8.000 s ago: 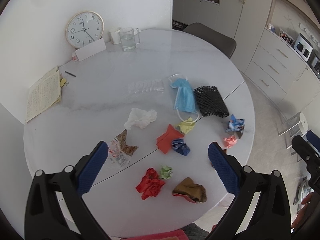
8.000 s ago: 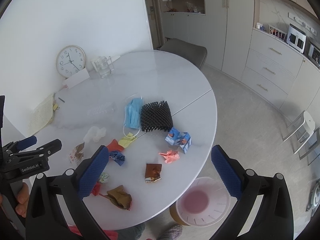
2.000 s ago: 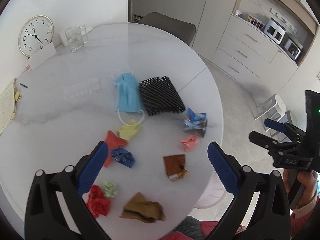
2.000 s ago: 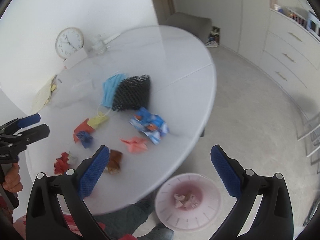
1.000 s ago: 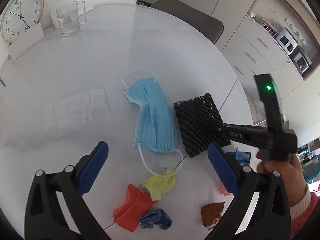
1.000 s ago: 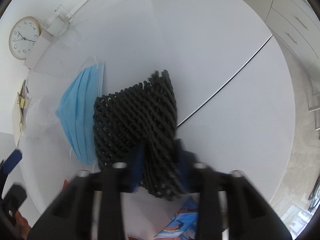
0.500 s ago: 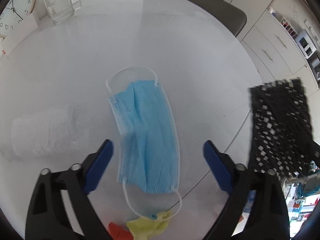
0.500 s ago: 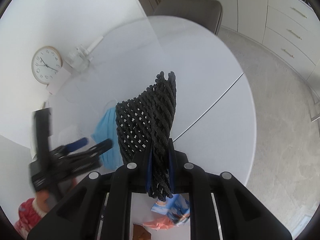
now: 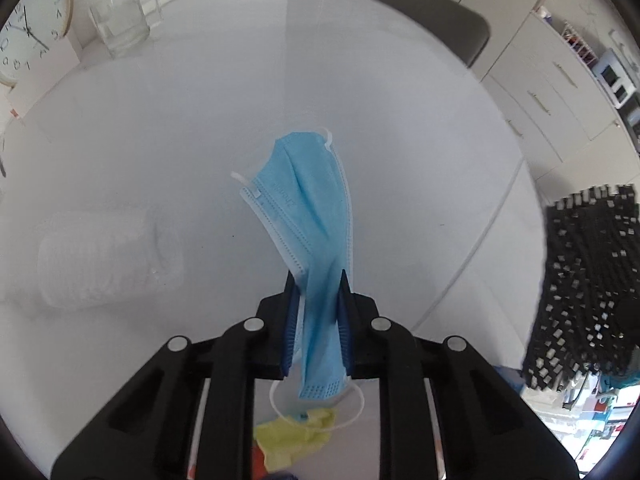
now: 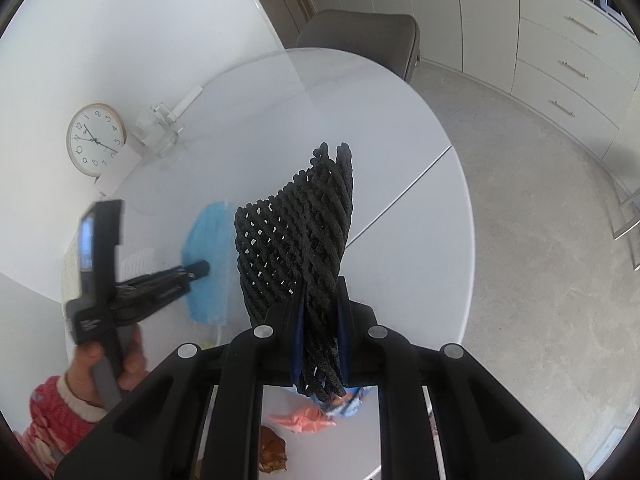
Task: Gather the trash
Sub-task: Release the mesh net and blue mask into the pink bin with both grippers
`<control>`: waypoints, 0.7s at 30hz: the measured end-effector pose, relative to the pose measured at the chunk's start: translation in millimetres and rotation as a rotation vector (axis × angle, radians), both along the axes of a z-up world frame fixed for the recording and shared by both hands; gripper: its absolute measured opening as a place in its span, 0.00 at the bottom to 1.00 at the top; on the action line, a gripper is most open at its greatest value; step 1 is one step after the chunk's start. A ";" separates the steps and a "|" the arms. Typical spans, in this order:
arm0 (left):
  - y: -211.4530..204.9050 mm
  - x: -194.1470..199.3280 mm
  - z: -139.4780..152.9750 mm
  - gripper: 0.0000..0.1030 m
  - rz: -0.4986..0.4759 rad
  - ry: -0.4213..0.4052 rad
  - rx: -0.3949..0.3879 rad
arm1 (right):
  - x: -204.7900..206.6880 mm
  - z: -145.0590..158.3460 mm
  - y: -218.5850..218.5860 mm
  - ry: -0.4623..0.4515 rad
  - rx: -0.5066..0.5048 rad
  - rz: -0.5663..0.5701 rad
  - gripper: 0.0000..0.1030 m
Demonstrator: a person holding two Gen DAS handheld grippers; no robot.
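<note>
Your left gripper has its two blue pads pressed together on the near end of the blue face mask, which bunches between them; the far end of the mask fans out over the white round table, and one white ear loop curls below the pads. Whether the far end touches the tabletop cannot be told. Your right gripper is clamped on the black foam net, which rises from the pads as a twisted, upright sheet clear of the table (the same net fills the right edge of the left wrist view). On the table, left of the mask, lies a clear crinkled plastic piece; just near of the mask sits a yellow crumpled scrap. Below the net, toward the near rim, lie a pink scrap, a blue printed wrapper and a brown wrapper. At the far left stand a round wall clock and a glass pitcher; a grey chair stands beyond the table. Your left hand, with its red knitted sleeve, shows in the right wrist view.
</note>
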State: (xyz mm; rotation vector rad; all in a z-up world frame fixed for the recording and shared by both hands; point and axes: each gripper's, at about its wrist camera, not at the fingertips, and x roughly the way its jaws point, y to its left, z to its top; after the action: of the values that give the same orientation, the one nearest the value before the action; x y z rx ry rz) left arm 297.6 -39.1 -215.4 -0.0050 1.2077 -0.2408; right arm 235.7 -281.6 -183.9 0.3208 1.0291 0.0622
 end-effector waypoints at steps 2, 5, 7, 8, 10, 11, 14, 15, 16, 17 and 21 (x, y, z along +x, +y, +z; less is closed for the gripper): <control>0.0 -12.3 16.5 0.17 -0.014 -0.025 -0.007 | -7.6 5.0 -1.0 -0.011 -0.003 0.004 0.14; -2.4 -40.0 43.3 0.17 -0.044 -0.060 -0.009 | -27.0 14.5 -2.5 -0.032 -0.014 0.019 0.15; -5.3 -62.9 60.6 0.17 -0.061 -0.085 -0.007 | -44.7 20.5 -5.5 -0.041 -0.026 0.032 0.15; -8.0 -74.1 68.5 0.17 -0.069 -0.096 -0.014 | -51.5 22.7 -7.2 -0.046 -0.030 0.035 0.15; -13.8 -94.4 80.7 0.17 -0.092 -0.106 -0.032 | -72.3 28.2 -12.4 -0.057 -0.039 0.044 0.15; -16.8 -104.7 87.5 0.17 -0.102 -0.111 -0.043 | -82.2 30.4 -15.6 -0.061 -0.047 0.046 0.15; -30.6 -142.5 104.7 0.17 -0.157 -0.131 -0.089 | -115.7 36.1 -29.2 -0.066 -0.077 0.039 0.16; -41.1 -156.6 108.2 0.17 -0.184 -0.136 -0.107 | -130.9 36.4 -36.5 -0.064 -0.094 0.028 0.16; -50.2 -168.0 110.1 0.17 -0.206 -0.138 -0.119 | -141.6 35.5 -42.0 -0.061 -0.104 0.018 0.16; -60.6 -178.5 109.8 0.17 -0.229 -0.138 -0.130 | -152.7 33.4 -48.3 -0.055 -0.113 0.007 0.16; -102.3 -225.8 93.1 0.17 -0.340 -0.098 -0.181 | -193.6 8.3 -77.0 0.006 -0.125 -0.040 0.16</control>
State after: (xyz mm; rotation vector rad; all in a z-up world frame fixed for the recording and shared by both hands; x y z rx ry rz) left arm 71.8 -141.4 -122.3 0.0544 1.0816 -0.6402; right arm 42.1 -358.6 -175.6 0.2276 1.0269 -0.0387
